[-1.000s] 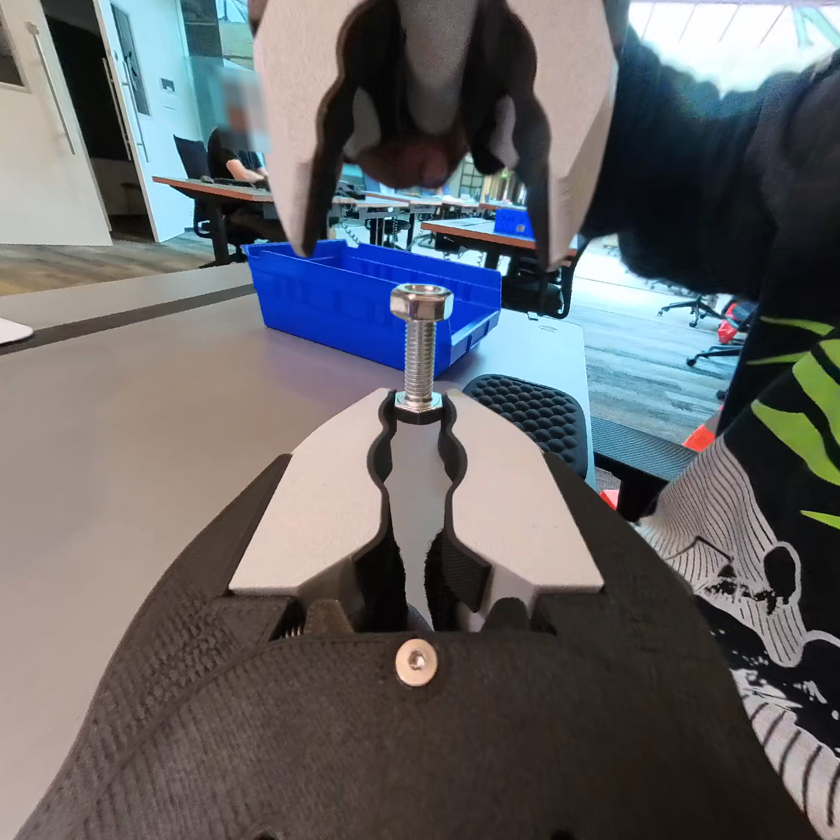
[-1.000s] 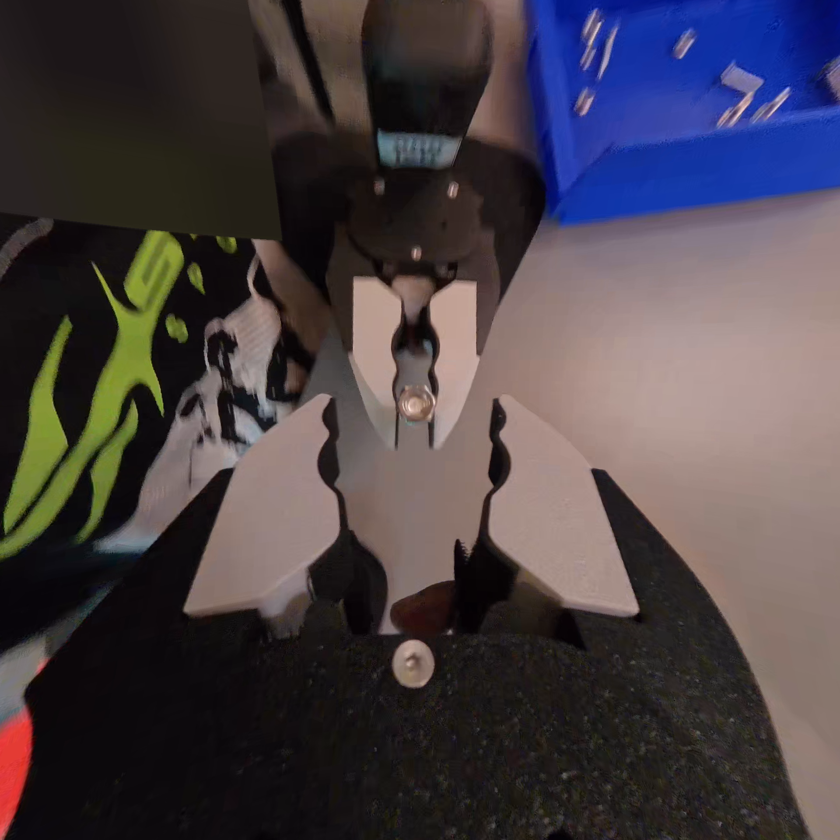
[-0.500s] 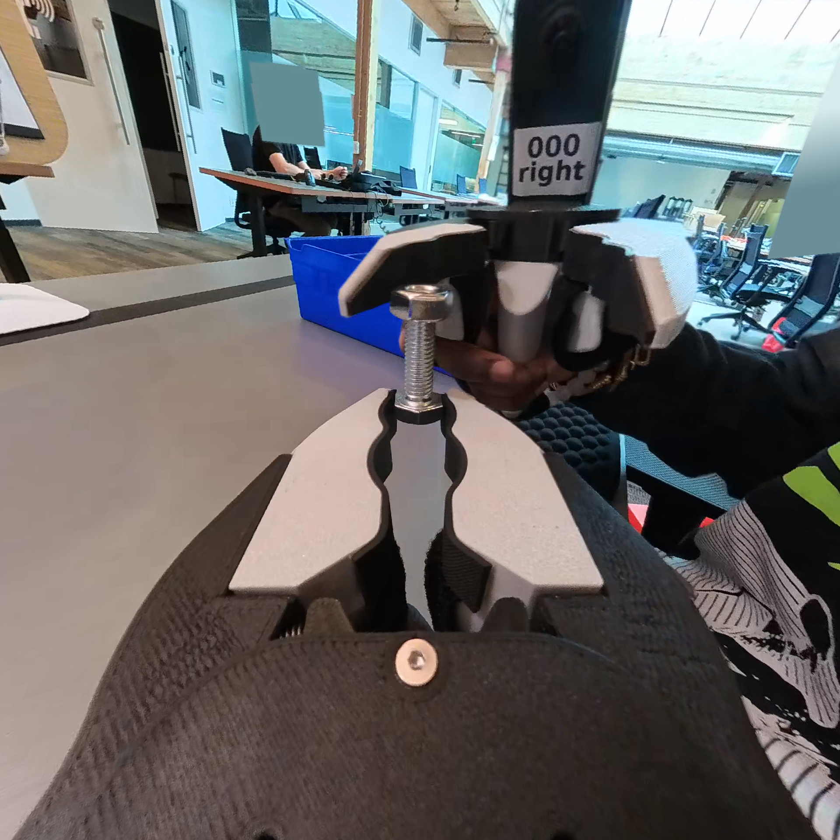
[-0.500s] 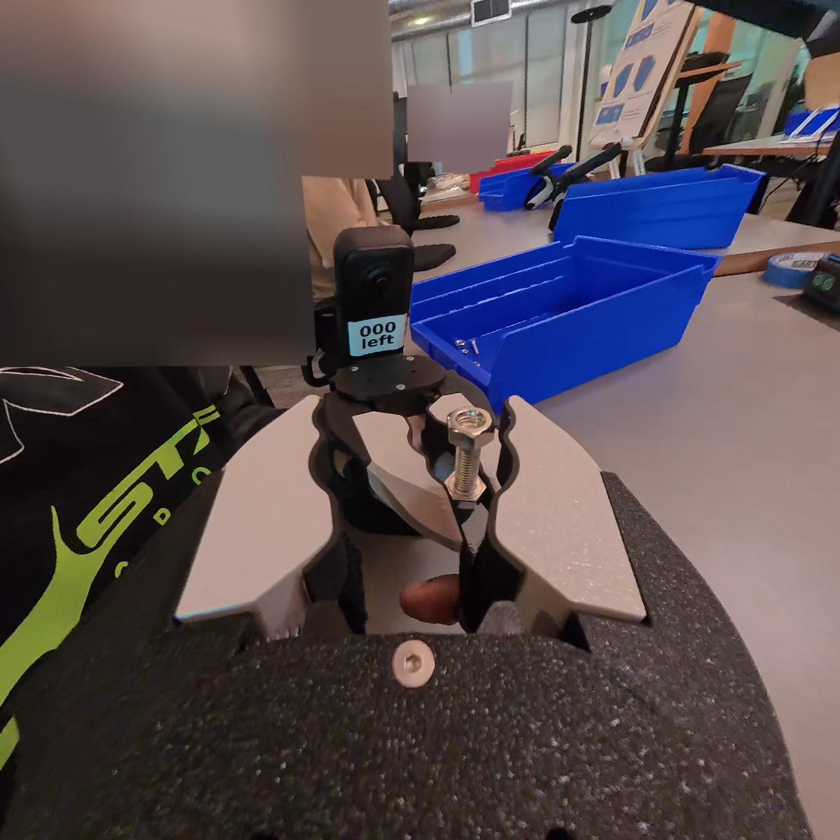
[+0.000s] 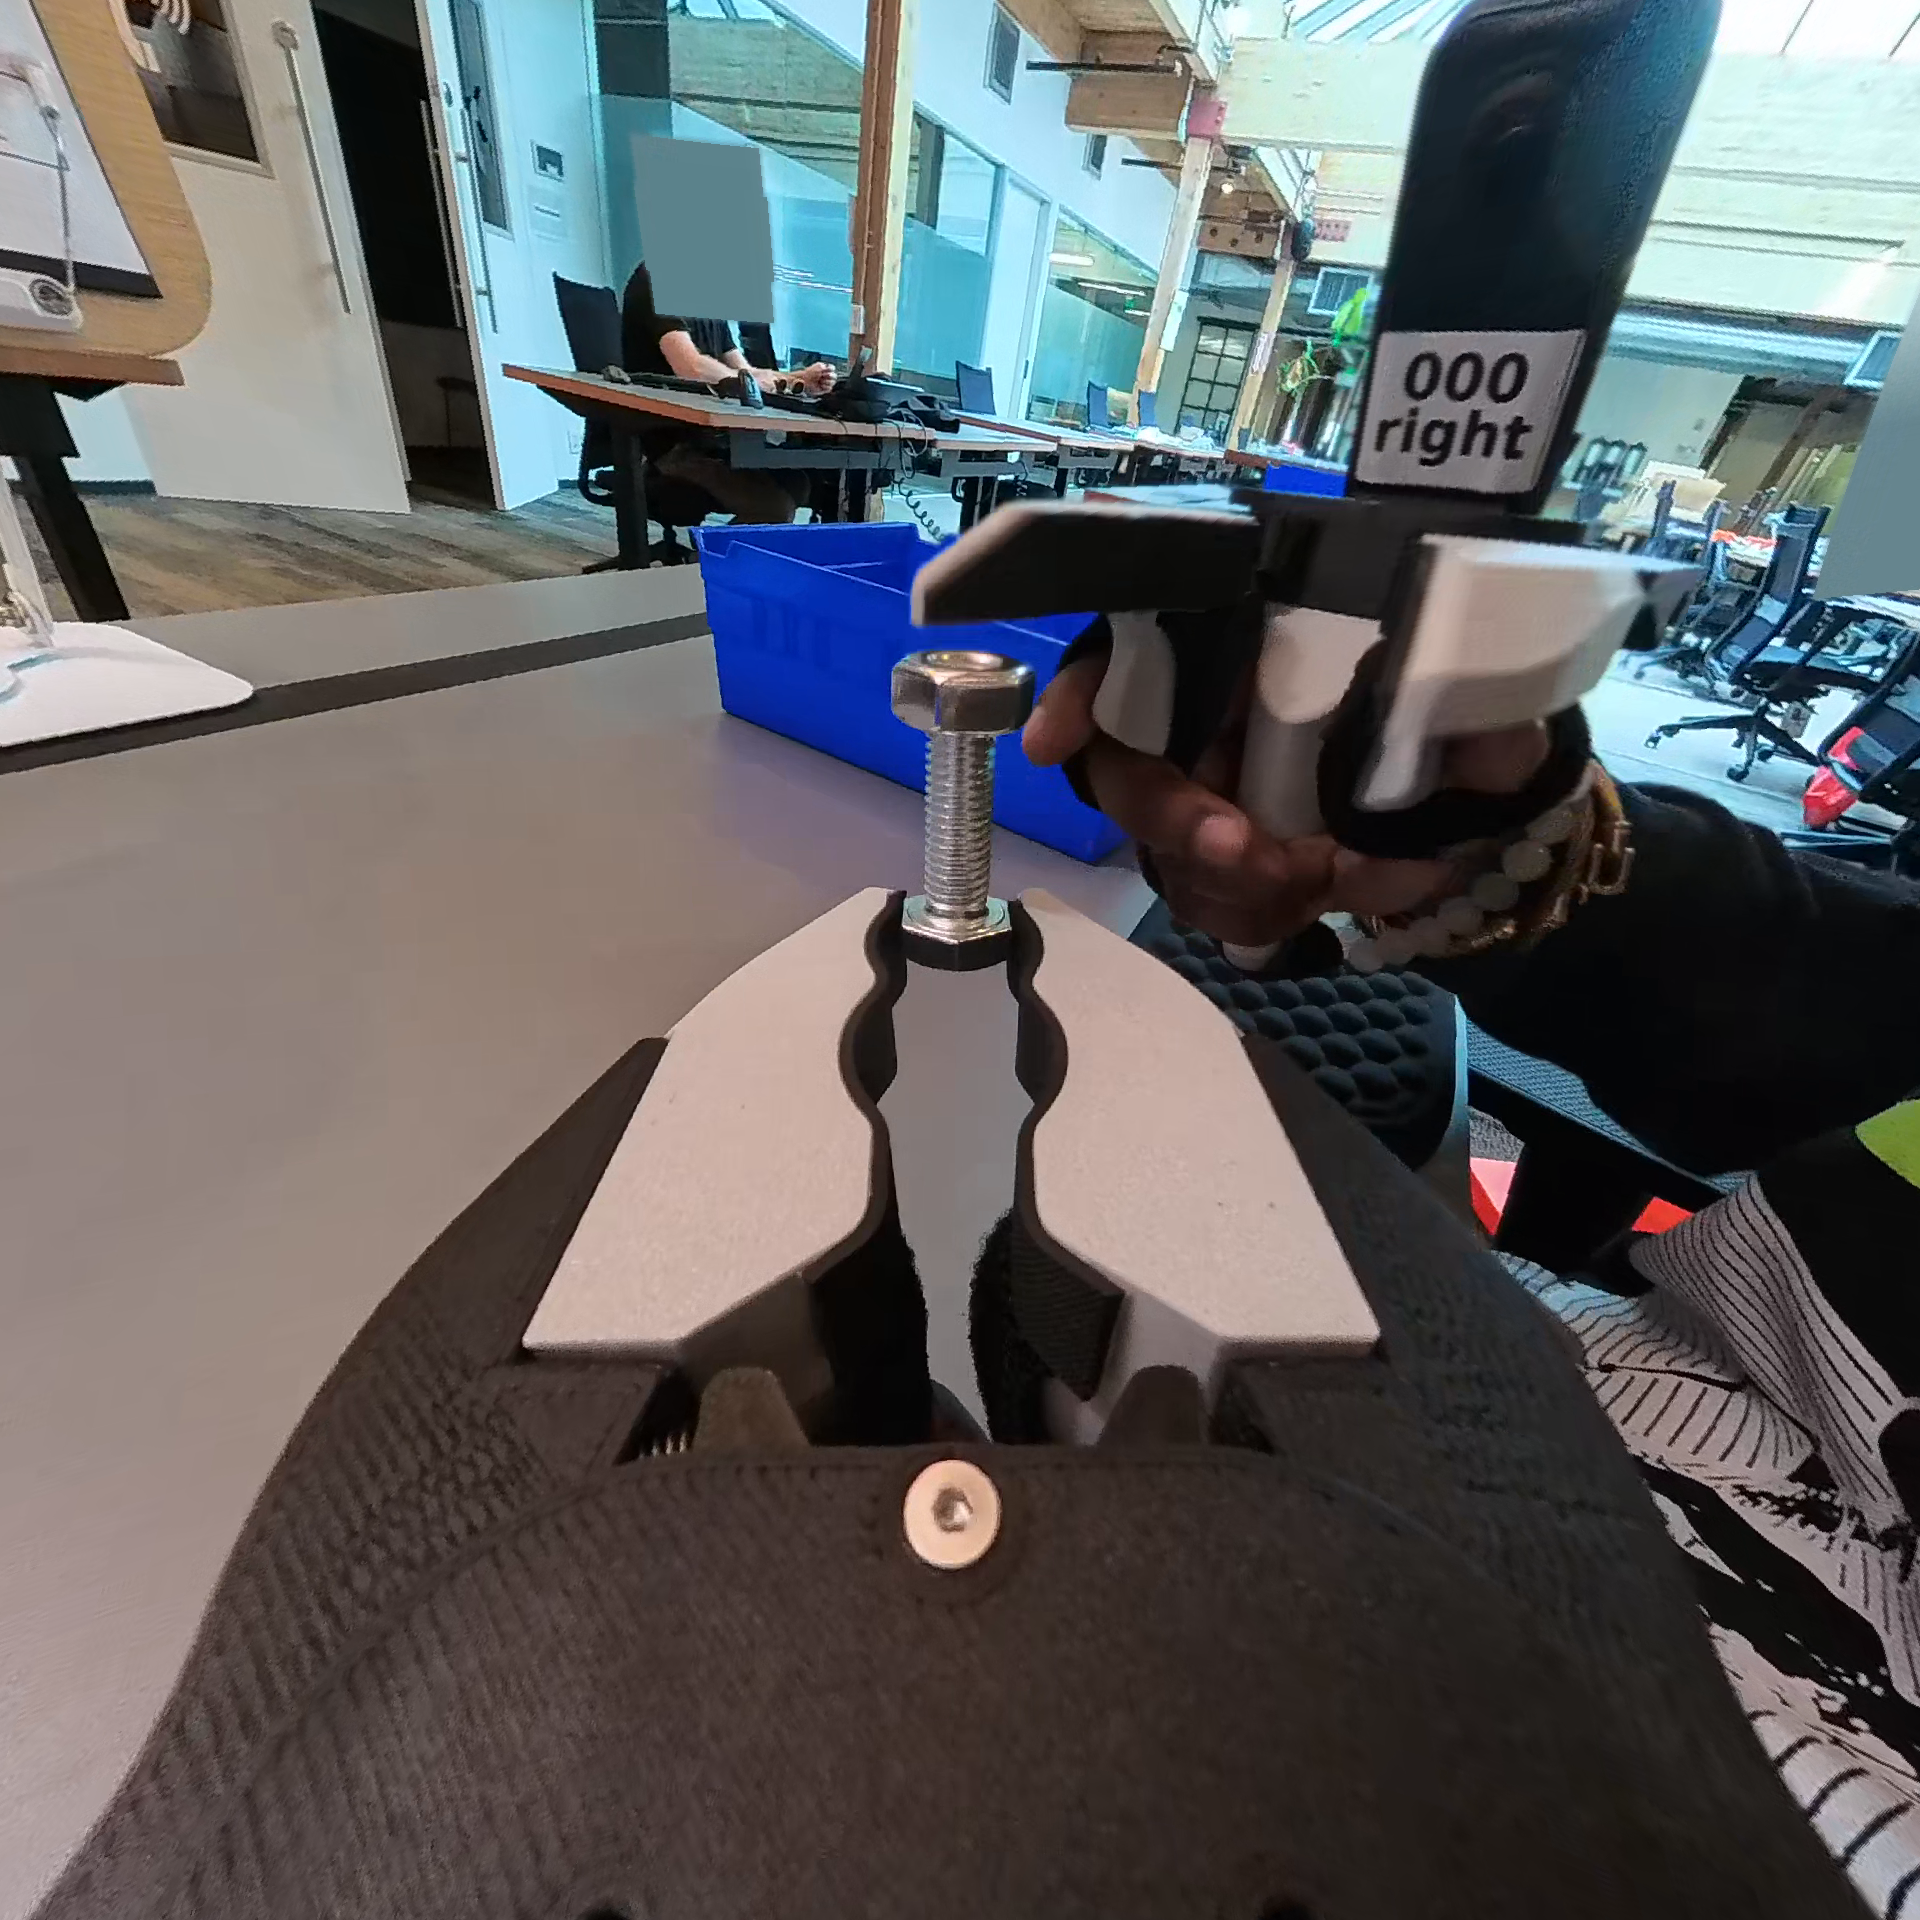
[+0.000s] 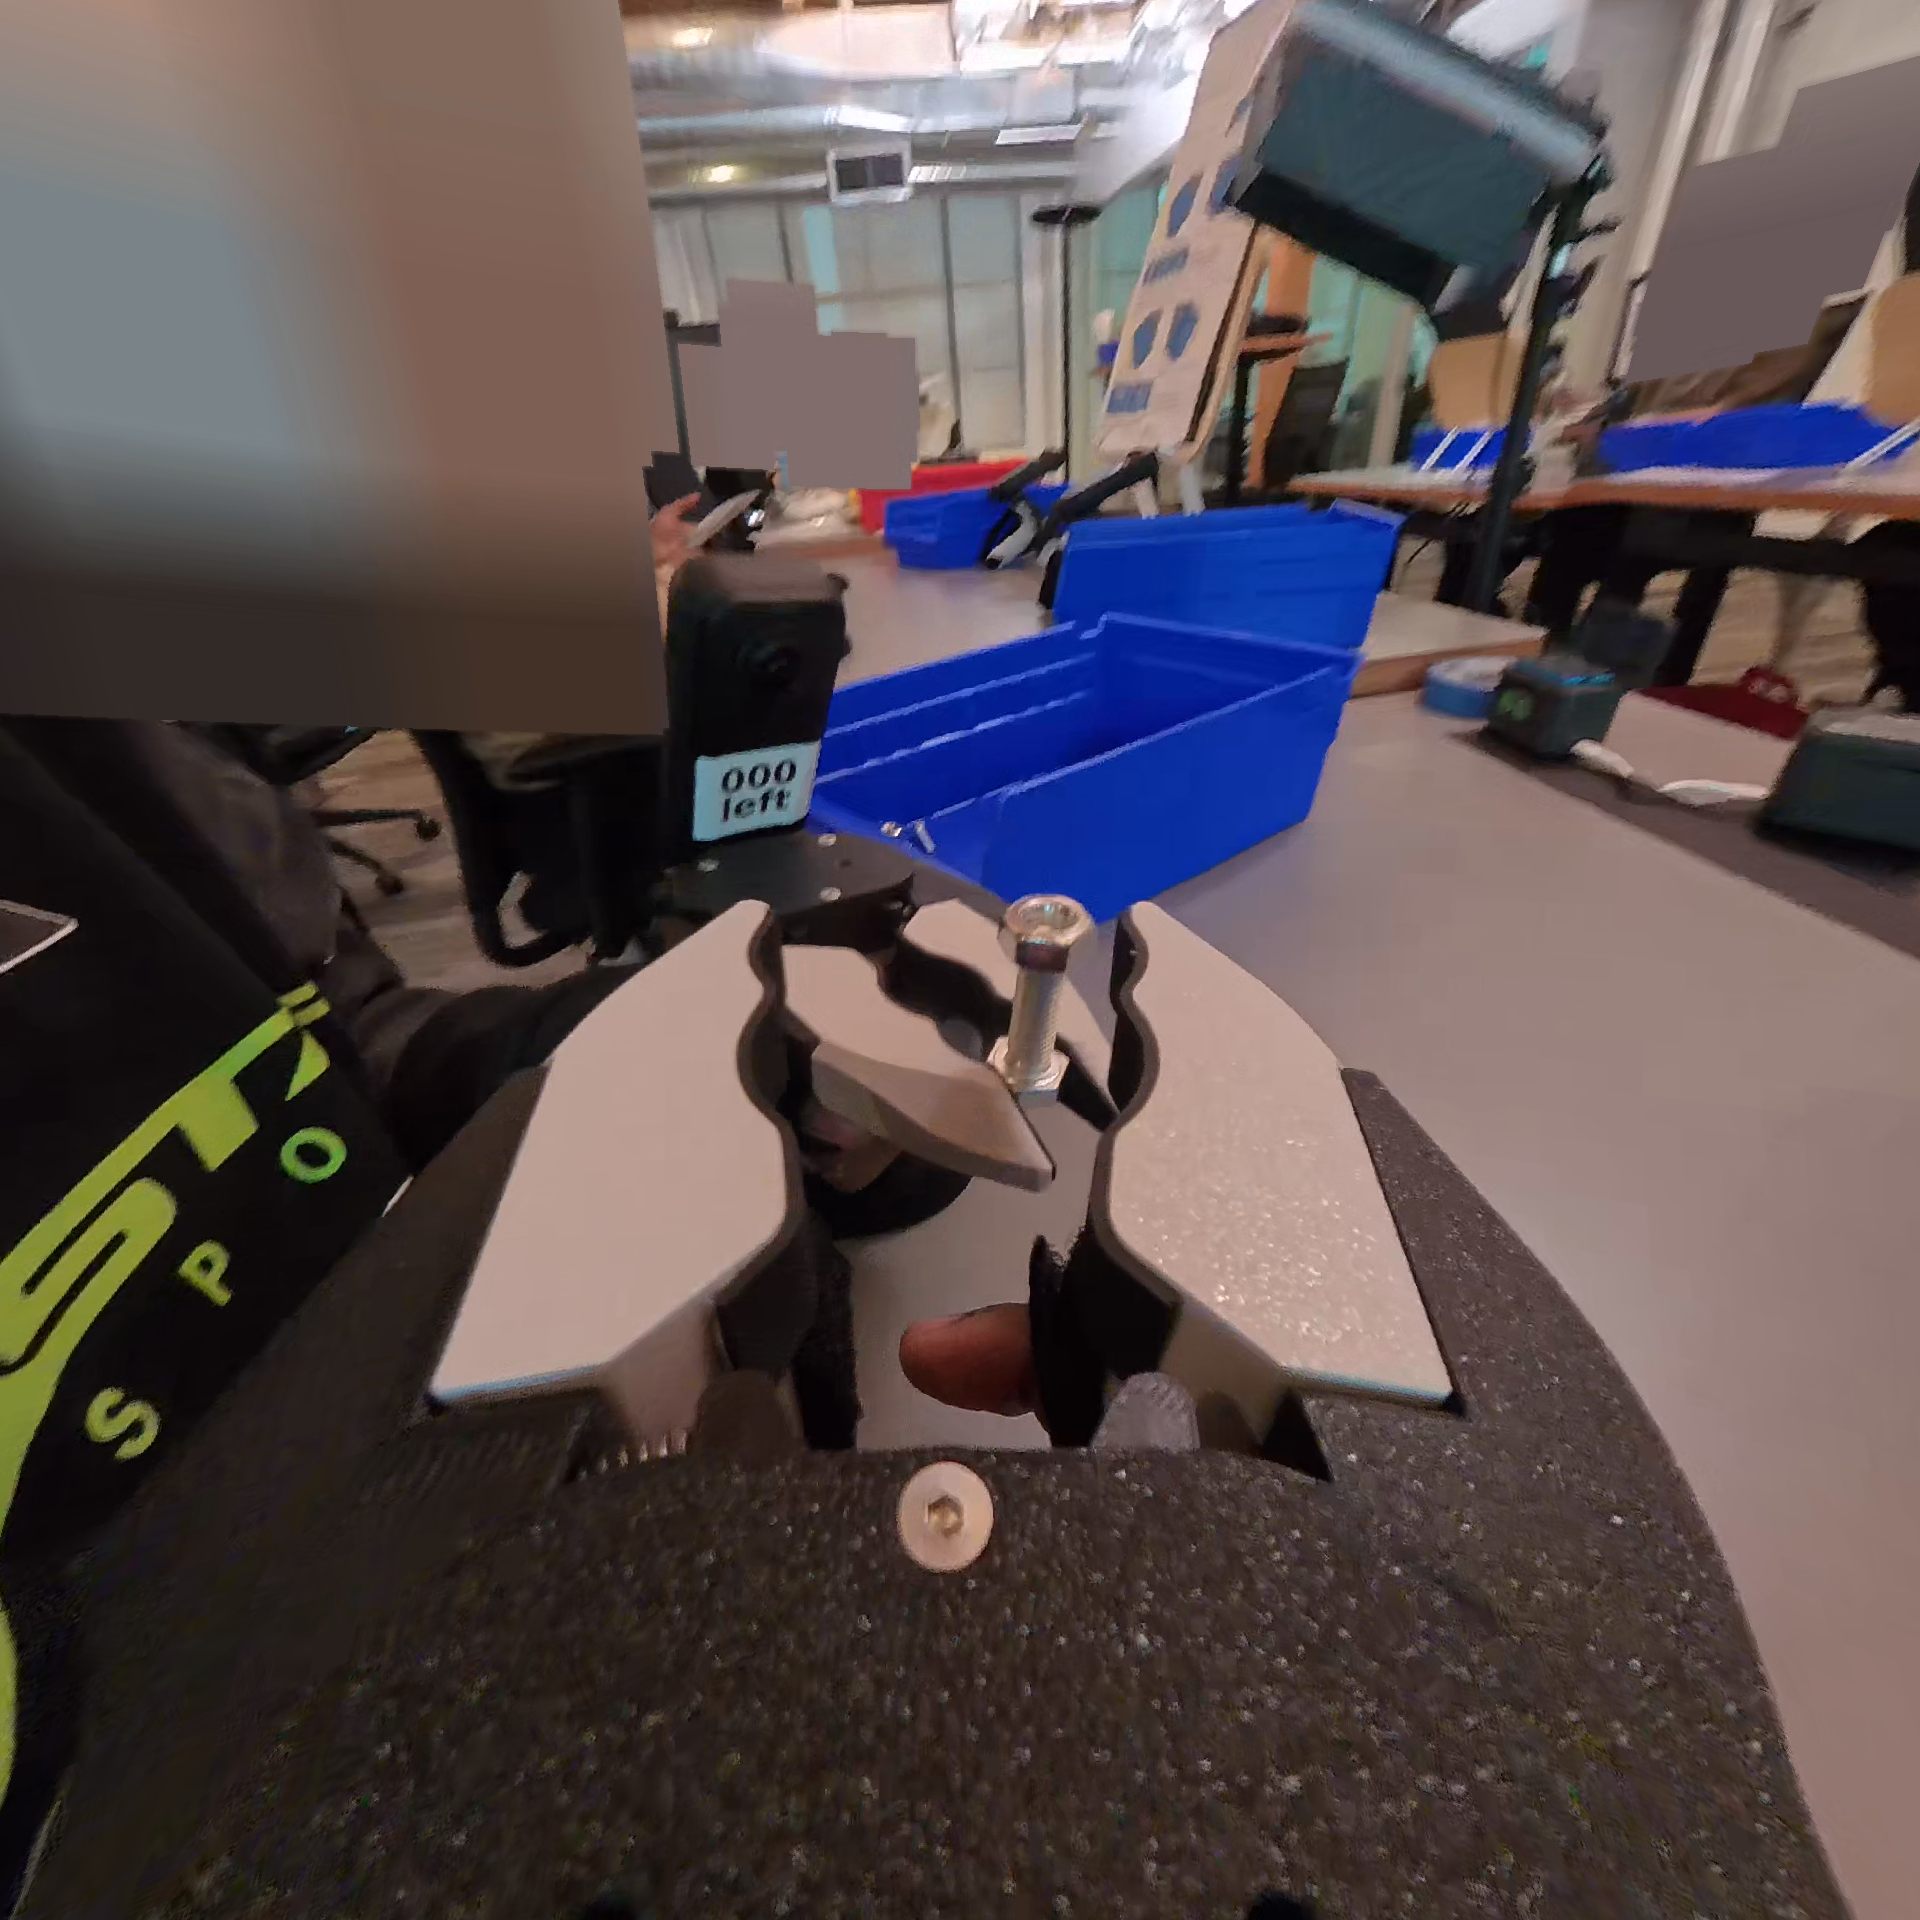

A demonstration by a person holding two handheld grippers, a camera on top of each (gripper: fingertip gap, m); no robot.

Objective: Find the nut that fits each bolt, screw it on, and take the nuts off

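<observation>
My left gripper (image 5: pixel 956 920) is shut on a silver hex nut (image 5: pixel 954 923) at its fingertips. A silver bolt (image 5: pixel 958 821) is threaded in the nut and stands upright, its hex head (image 5: pixel 961 696) on top. My right gripper (image 6: pixel 948 920) is open. The bolt head (image 6: pixel 1047 925) stands between its fingertips, close to the right finger (image 6: pixel 1226 1039), and neither pad presses on it. In the left wrist view one right finger (image 5: pixel 1091 551) reaches over the bolt head. The right wrist view also shows the left gripper's finger (image 6: pixel 935 1112) and the nut (image 6: pixel 1027 1075).
A blue bin (image 5: pixel 821 634) stands on the grey table (image 5: pixel 364 883) just behind the bolt; small loose hardware lies in it (image 6: pixel 906 828). More blue bins (image 6: pixel 1226 571), a tape roll (image 6: pixel 1460 686) and dark devices (image 6: pixel 1558 707) sit farther right. The person's hand (image 5: pixel 1226 831) holds the right gripper. The left gripper's tips are roughly 6 cm from the right gripper's.
The right gripper came down from above the bolt and turned level, so the bolt head now sits between its open fingers, which have closed in a little. The left gripper kept still on the nut.
</observation>
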